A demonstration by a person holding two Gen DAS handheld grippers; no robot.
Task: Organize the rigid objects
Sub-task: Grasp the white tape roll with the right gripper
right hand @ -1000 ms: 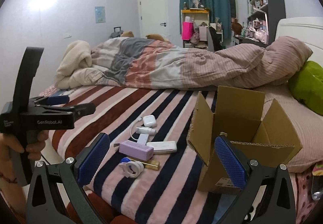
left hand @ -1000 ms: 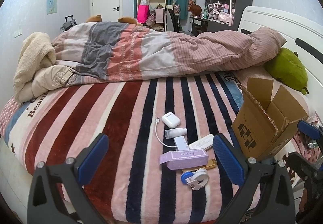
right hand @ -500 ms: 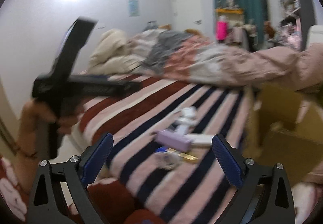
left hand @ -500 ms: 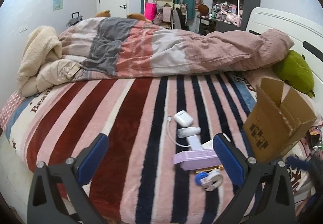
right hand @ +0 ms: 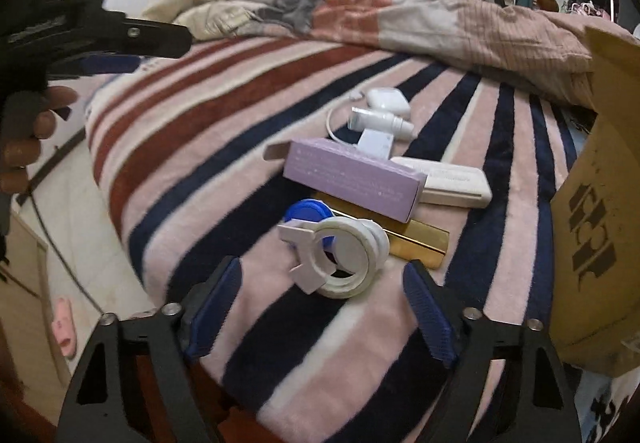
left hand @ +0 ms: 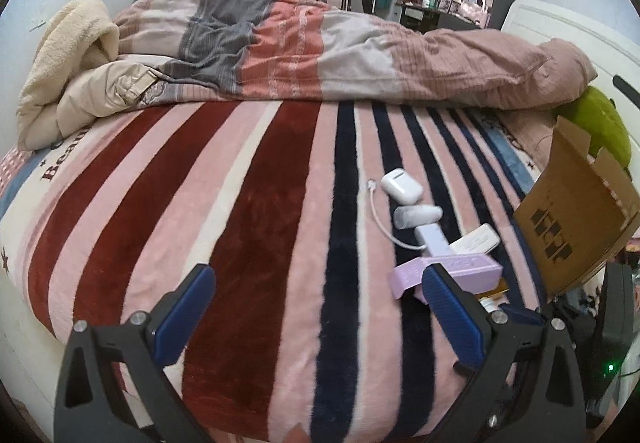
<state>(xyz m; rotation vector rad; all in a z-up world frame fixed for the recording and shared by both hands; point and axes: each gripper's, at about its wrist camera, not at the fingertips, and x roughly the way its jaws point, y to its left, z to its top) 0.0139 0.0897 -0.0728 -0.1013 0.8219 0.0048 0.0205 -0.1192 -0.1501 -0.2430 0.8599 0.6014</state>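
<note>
hovering low over the near edge of the striped blanket [right hand: 248,111], the right gripper [right hand: 320,307] has its blue-padded jaws spread wide and empty, with the white ring-shaped clip [right hand: 340,259] just ahead between them, not touched. a blue cap [right hand: 304,209] sits right behind the clip. beyond lie a gold bar [right hand: 420,233], partly under the lilac box [right hand: 352,177], then a flat white case [right hand: 452,181], a small white bottle [right hand: 380,119], a white earbud case [right hand: 388,99] and a thin white cable [right hand: 334,123]. the open cardboard box [right hand: 592,211] stands on the bed at the right of this cluster.

the left gripper [left hand: 316,319] hangs over the blanket's red and pink stripes, jaws wide apart and holding nothing; its right finger overlaps the lilac box [left hand: 460,271] in view, though contact cannot be told. the rumpled duvet [left hand: 320,51] lies across the far side of the bed.
</note>
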